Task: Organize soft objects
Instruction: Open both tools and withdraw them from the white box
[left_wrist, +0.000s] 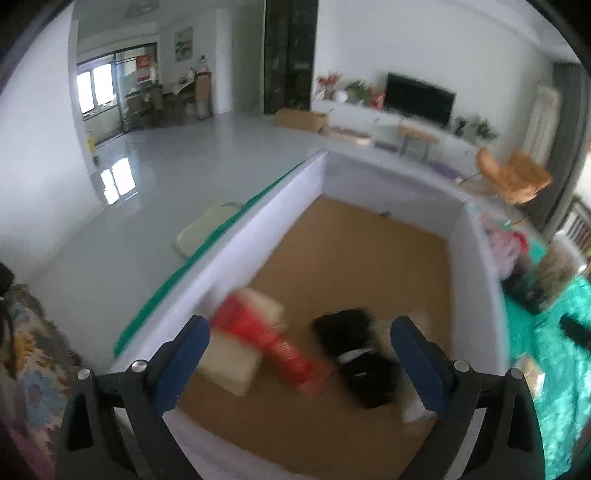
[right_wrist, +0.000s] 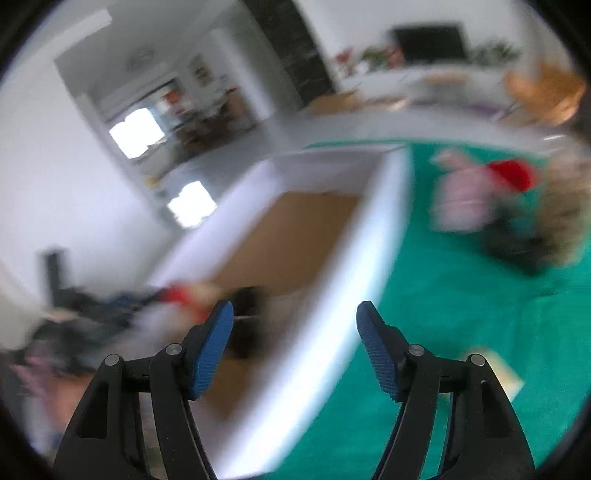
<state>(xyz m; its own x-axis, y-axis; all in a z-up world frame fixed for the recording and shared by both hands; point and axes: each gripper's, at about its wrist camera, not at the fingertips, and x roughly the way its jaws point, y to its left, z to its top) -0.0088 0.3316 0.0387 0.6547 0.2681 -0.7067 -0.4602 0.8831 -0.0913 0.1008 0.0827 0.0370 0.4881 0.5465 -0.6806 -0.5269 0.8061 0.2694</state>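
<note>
A white-walled box (left_wrist: 258, 225) with a brown floor sits on a green cloth. Inside lie a cream and red folded piece (left_wrist: 251, 339) and a black folded piece (left_wrist: 354, 354) near the front. My left gripper (left_wrist: 299, 332) hangs open above them, its blue pads wide apart with nothing held. The right wrist view is blurred: my right gripper (right_wrist: 295, 325) is open and empty over the box's right wall (right_wrist: 332, 295). A pile of soft things, pink (right_wrist: 465, 199), red (right_wrist: 513, 173) and dark, lies on the green cloth (right_wrist: 461, 314) to the right of the box.
The pile also shows beyond the box's right wall in the left wrist view, pink cloth (left_wrist: 502, 243) on top. A patterned fabric (left_wrist: 33, 369) lies at the lower left. Behind are a grey floor, a TV (left_wrist: 419, 98) and an orange chair (left_wrist: 513, 177).
</note>
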